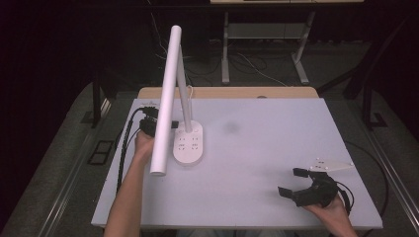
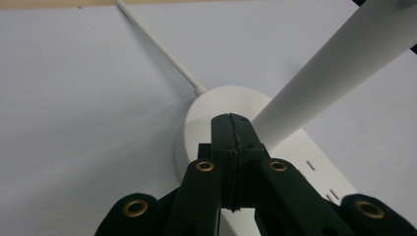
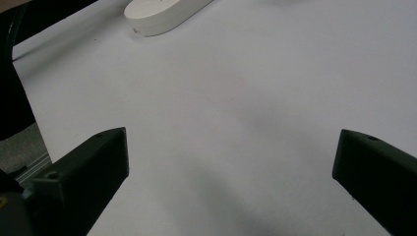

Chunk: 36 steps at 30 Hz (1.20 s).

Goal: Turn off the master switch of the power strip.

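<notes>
A white desk lamp stands at the table's left middle. Its oval base [image 1: 188,143] carries socket slots, and its long tube head [image 1: 167,94] slants toward me. My left gripper [image 1: 173,124] comes in from the left, partly behind the tube, with its tip at the base's rear left edge. In the left gripper view the jaws [image 2: 230,119] are shut with nothing between them, right over the base [image 2: 206,105], beside a thick white bar of the lamp [image 2: 344,59]. My right gripper [image 1: 290,181] rests at the near right, open and empty [image 3: 231,167], far from the base [image 3: 162,14].
The lamp's thin white cord [image 2: 157,49] runs from the base toward the table's far wooden edge [image 1: 227,92]. The white tabletop [image 1: 257,143] spreads between the lamp and the right gripper. Black cables [image 1: 123,148] trail along the left edge.
</notes>
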Tool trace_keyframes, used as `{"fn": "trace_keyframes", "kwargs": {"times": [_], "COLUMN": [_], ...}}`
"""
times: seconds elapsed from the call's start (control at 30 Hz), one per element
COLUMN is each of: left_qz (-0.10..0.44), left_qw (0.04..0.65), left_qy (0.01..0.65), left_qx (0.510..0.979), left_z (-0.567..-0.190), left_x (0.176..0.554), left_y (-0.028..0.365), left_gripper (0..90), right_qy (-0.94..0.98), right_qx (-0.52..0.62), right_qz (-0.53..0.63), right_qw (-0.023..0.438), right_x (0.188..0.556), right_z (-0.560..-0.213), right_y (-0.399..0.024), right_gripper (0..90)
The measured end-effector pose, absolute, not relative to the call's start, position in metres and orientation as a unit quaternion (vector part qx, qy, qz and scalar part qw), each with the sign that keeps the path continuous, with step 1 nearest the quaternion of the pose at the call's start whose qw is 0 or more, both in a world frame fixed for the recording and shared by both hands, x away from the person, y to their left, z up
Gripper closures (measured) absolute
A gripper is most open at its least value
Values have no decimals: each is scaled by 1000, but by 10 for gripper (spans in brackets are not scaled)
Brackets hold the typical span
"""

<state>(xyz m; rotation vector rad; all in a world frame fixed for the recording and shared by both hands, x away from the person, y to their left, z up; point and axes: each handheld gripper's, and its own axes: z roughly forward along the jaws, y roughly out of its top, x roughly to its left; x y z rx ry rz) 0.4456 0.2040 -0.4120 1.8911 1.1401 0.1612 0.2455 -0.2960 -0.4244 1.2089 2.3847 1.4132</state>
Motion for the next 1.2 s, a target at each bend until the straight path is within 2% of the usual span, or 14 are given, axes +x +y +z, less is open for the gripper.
{"fn": "trace_keyframes", "kwargs": {"times": [0.4, 0.77, 1.0, 1.2], "left_qz": [81, 95, 91, 89], "left_qw": [460, 471, 491, 506], "left_qy": [464, 463, 465, 456], "left_qx": [752, 745, 731, 727], "left_z": [-386, -377, -377, -376], "left_x": [427, 399, 378, 360], "left_y": [220, 226, 230, 234], "left_gripper": [900, 897, 710, 478], "right_qy": [786, 787, 787, 788], "right_qx": [401, 398, 397, 396], "right_qz": [467, 467, 468, 468], "right_qw": [61, 61, 59, 60], "right_x": [246, 246, 245, 245], "right_z": [-425, -425, -424, -424], "right_y": [-297, -297, -296, -295], "right_gripper": [1, 1, 1, 0]}}
